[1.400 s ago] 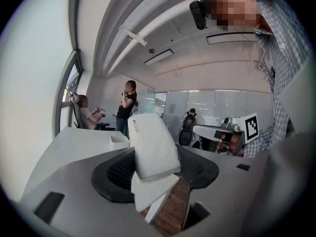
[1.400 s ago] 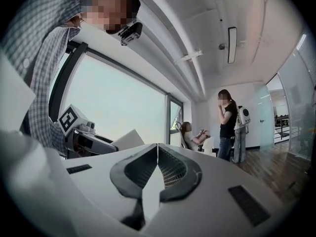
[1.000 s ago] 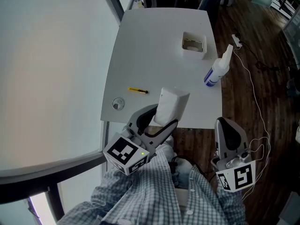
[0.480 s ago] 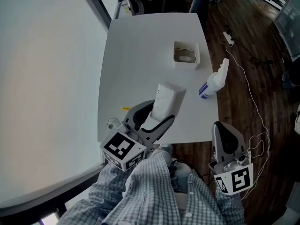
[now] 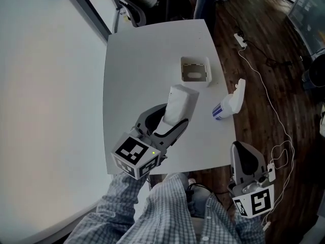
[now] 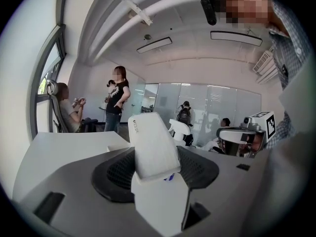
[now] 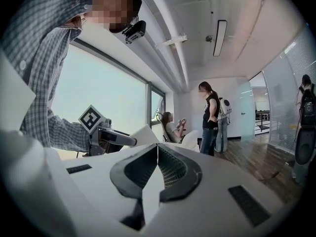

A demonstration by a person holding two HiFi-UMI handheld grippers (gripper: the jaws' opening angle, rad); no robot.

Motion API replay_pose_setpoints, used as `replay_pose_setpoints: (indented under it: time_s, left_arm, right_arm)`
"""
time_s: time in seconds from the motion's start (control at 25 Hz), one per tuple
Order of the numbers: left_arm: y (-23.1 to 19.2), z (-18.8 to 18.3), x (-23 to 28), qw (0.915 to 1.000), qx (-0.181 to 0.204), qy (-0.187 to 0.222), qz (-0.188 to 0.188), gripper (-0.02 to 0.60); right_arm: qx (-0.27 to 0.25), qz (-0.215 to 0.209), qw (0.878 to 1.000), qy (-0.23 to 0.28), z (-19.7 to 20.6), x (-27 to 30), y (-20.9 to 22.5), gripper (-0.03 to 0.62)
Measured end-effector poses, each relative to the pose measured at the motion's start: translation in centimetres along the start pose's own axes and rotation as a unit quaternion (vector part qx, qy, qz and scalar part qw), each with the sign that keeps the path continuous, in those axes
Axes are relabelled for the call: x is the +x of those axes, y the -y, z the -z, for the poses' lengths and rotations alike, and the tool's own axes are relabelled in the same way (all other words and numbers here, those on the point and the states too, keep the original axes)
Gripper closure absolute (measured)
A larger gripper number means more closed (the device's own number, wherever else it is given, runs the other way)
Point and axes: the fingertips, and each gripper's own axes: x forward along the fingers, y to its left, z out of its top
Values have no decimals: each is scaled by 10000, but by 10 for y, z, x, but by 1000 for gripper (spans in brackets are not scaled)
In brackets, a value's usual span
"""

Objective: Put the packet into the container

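Left gripper (image 5: 170, 121) clamped on smooth white boxy packet (image 5: 180, 99) between ribbed black pads (image 6: 116, 174) | right gripper (image 5: 245, 151) jaws pressed together, empty | rectangular white container (image 5: 195, 60) on matte white table (image 5: 137, 65)

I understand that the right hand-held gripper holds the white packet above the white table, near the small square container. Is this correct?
No: the left hand-held gripper holds the white rectangular packet above the white table, near the small white square container. The left gripper view shows its jaws shut on it; the right hand-held gripper is shut and empty.
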Motion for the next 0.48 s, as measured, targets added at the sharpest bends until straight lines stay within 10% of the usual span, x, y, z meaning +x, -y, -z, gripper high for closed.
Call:
replay_pose_setpoints:
  time_s: [0.48]
  left_arm:
    - [-48,-13,60,9995,164,-222,157,316]
  right_arm:
    - [146,398,9989,-217,8,10,24,579]
